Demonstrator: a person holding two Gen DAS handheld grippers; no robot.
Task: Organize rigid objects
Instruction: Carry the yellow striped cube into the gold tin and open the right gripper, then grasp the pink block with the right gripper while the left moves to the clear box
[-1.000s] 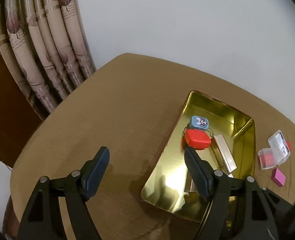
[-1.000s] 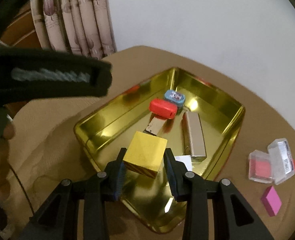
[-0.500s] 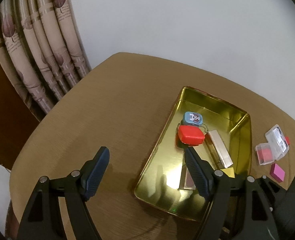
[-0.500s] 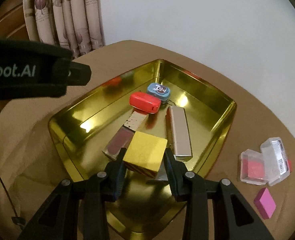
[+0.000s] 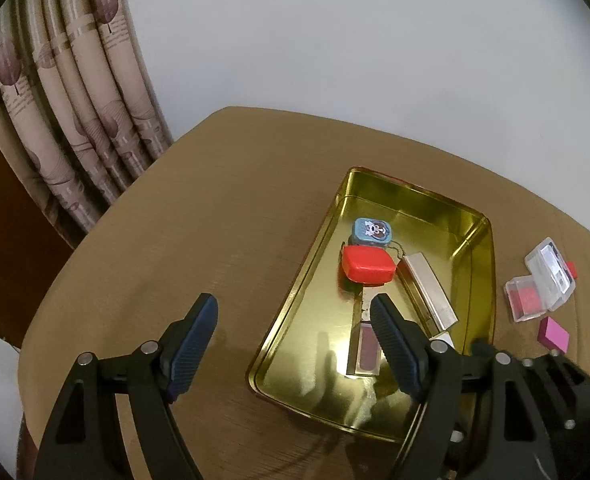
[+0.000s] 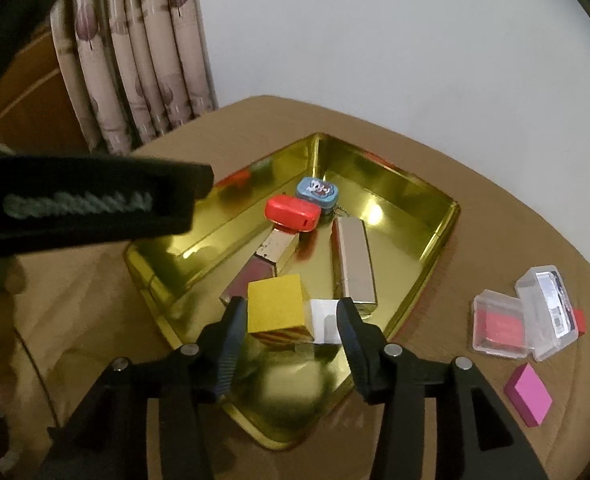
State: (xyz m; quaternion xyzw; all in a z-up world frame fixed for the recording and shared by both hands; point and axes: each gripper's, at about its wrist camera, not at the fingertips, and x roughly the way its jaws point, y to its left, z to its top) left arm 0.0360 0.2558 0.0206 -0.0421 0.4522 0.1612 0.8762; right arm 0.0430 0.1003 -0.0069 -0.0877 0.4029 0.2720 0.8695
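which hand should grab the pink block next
Right. Its gripper has just been opening off the yellow cube in the gold tray, beside the pink block; left gripper hangs over bare table.

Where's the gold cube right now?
In the right wrist view the gold cube sits in the gold tray, near edge, between the just-opened right tongs, beside a white block.

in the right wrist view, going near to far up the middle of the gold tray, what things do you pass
yellow block → gold rectangular case → red case → blue tin
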